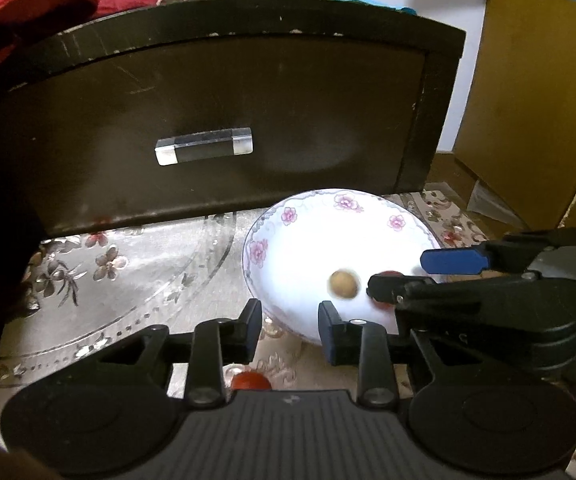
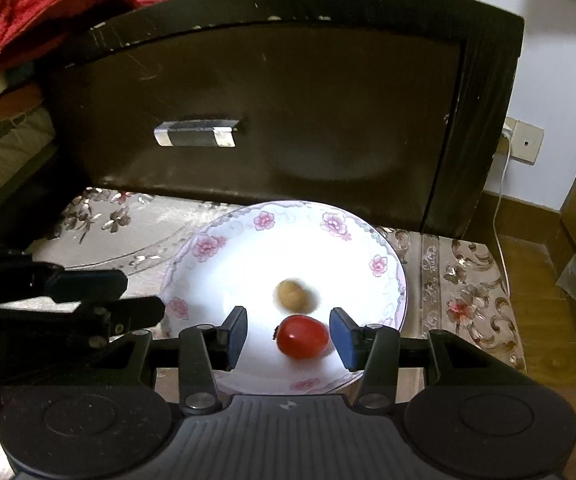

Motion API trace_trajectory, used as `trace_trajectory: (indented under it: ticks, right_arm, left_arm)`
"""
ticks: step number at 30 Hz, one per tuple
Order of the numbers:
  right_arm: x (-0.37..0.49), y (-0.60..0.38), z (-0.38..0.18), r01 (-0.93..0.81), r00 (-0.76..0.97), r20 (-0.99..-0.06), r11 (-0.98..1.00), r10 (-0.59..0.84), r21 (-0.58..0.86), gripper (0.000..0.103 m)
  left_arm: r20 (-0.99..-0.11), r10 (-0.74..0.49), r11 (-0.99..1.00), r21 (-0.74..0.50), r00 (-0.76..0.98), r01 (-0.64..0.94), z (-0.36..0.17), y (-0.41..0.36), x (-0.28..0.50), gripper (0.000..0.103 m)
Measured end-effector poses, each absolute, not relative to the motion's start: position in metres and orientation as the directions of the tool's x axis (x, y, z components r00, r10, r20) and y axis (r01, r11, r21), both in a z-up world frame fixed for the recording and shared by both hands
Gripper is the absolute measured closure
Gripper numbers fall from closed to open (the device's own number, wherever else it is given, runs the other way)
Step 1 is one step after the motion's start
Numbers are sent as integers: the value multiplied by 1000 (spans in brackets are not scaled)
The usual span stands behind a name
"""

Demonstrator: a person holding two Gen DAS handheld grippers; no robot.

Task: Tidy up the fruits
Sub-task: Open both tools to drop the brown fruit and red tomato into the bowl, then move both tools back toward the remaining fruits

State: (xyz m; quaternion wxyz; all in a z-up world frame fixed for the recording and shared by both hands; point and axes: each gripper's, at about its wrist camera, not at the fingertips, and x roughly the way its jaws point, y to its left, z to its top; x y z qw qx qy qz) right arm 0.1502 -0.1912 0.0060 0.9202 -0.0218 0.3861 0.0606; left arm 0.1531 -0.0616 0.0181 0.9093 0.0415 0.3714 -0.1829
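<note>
While both tools hang over the flowered cloth (image 2: 468,280), your left gripper (image 1: 290,330) stands released, nothing between its pads, a red fruit (image 1: 250,381) on the cloth beneath it. Rightward, the floral plate (image 2: 224,248) holds a tan fruit (image 2: 292,295) and a cherry tomato (image 2: 302,337). Your right gripper (image 2: 288,340) brackets that tomato, jaws apart, pads clear of it.
</note>
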Motion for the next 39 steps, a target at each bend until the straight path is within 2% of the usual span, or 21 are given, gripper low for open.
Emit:
trace_trajectory:
  ticks: [20,39]
  right_arm:
    - [85,-178,34,-107,708,-698,993,106,43,58]
    - [57,-147,9,-243,619,-768,970,162,9,54]
  left_arm:
    - [-677,-303,921,-29,671,387,45,-49,83,67]
    - [-743,-279,932,-57,609,357,16,-3,51,65]
